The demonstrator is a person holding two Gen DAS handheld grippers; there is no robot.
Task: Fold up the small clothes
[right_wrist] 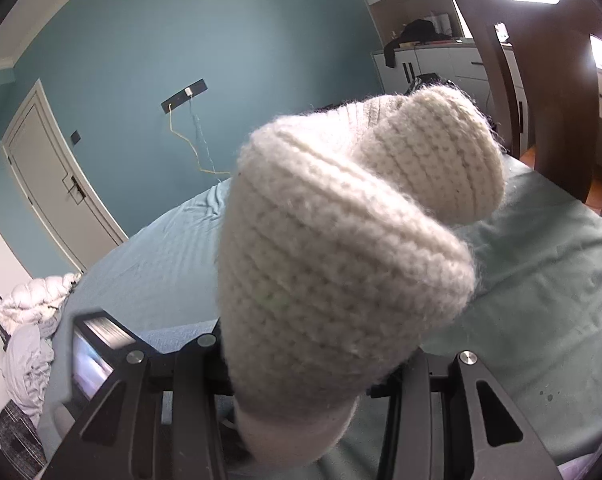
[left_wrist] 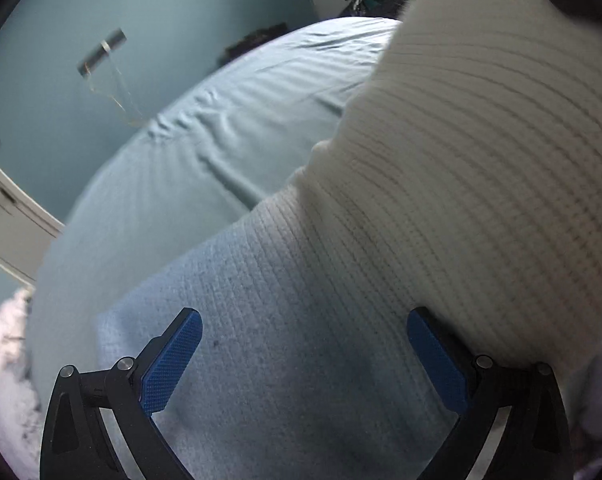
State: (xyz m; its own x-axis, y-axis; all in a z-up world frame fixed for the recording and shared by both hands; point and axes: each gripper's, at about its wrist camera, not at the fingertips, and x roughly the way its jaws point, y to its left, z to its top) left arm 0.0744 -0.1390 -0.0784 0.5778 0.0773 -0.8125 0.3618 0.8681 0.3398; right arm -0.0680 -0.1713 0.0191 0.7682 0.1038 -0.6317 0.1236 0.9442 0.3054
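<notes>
A cream knit garment (right_wrist: 341, 264) bulges up in a thick bunch from my right gripper (right_wrist: 301, 372), which is shut on it; the knit hides the fingertips. The same cream knit (left_wrist: 481, 160) hangs across the right of the left wrist view and rests against the right finger (left_wrist: 437, 356). A light blue knit cloth (left_wrist: 281, 340) lies flat on the bed. My left gripper (left_wrist: 304, 316) hovers over it, open, its blue pads wide apart and holding nothing. A strip of the blue cloth (right_wrist: 181, 334) shows behind the right gripper's frame.
The bed's teal sheet (left_wrist: 205, 168) stretches away, creased, towards a teal wall. A crumpled white duvet (right_wrist: 33, 320) is heaped at the bed's left edge near a white door (right_wrist: 57, 184). A dark wooden post (right_wrist: 541, 92) stands at the right, with white cabinets (right_wrist: 441, 64) behind.
</notes>
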